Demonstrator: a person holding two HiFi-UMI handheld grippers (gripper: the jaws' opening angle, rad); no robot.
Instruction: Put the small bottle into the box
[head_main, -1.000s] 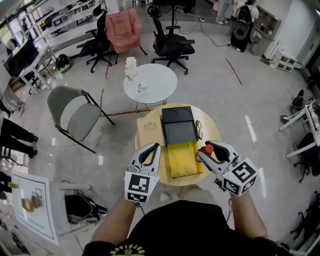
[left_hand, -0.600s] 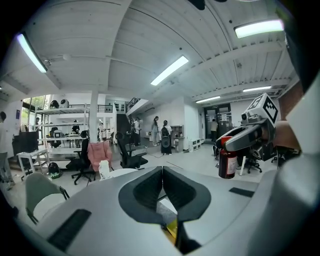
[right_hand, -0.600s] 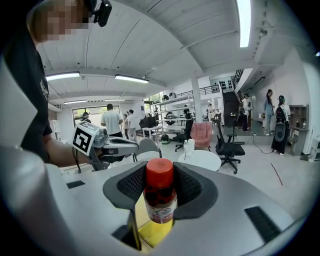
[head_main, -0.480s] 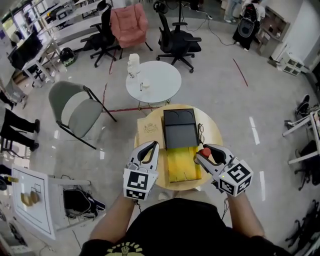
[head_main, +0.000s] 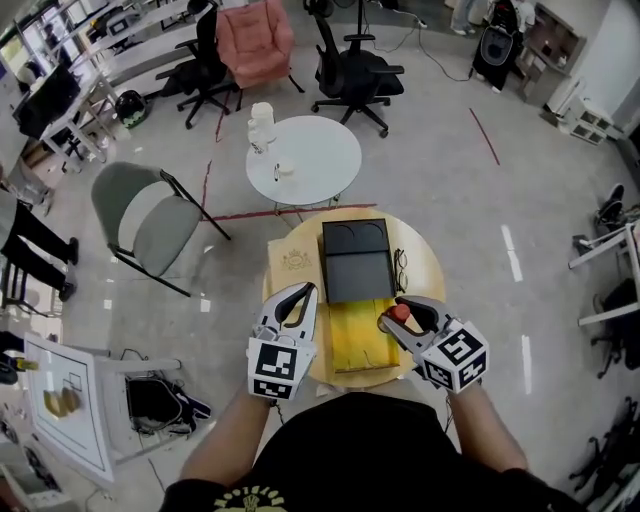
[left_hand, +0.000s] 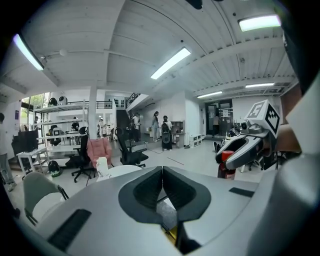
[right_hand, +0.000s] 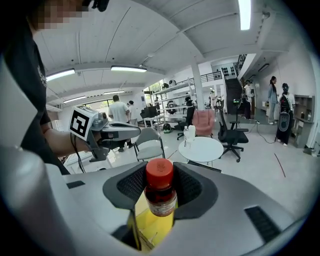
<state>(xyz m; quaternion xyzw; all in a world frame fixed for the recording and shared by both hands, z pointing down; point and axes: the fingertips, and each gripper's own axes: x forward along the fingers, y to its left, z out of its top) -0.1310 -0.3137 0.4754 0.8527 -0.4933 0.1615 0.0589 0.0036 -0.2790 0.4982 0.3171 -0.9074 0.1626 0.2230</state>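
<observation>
A pale grey polished floor (head_main: 440, 170) spreads through an open office. Beyond the round wooden surface (head_main: 425, 262) stands a round white table (head_main: 305, 158), a grey folding chair (head_main: 145, 225) to its left, a pink armchair (head_main: 262, 30) and black office chairs (head_main: 352, 72) farther off. Strip lights (left_hand: 171, 62) line the white ribbed ceiling (left_hand: 125, 30).

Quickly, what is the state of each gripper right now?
Left gripper: closed, holding nothing.
Right gripper: closed on the small bottle.
</observation>
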